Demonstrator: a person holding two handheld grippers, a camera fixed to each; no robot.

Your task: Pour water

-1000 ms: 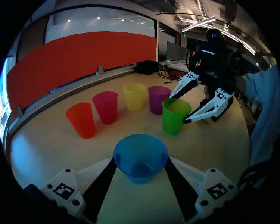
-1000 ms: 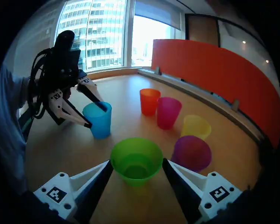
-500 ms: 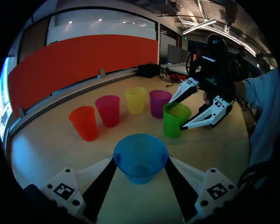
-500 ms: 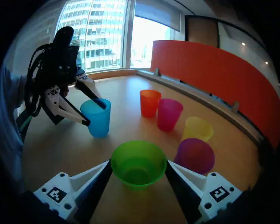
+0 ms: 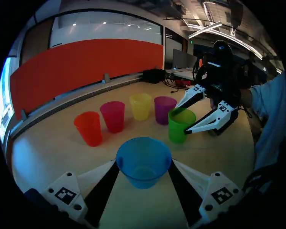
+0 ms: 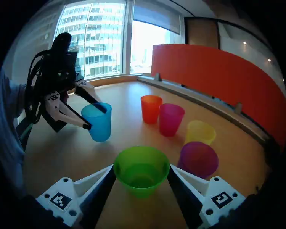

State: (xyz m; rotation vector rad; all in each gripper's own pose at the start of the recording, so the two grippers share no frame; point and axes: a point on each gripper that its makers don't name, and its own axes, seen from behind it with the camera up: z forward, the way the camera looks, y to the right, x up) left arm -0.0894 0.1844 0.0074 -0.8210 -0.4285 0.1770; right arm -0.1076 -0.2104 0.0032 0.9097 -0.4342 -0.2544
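In the left gripper view my left gripper [image 5: 143,165] is shut on a blue cup [image 5: 143,160], held upright above the wooden table. In the right gripper view my right gripper [image 6: 142,173] is shut on a green cup [image 6: 142,170] with a little water at its bottom. Each view also shows the other gripper farther off: the right one grips the green cup [image 5: 179,124], the left one grips the blue cup [image 6: 97,121]. Both cups are lifted off the table.
An orange cup [image 5: 89,128], a pink cup [image 5: 113,116], a yellow cup [image 5: 140,106] and a purple cup [image 5: 164,109] stand in a row on the table [image 5: 47,160]. A red wall panel runs behind them. A person's sleeve [image 5: 270,110] is at the right.
Both held cups have risen a little off the table. The row of cups sits slightly lower and farther in both views.
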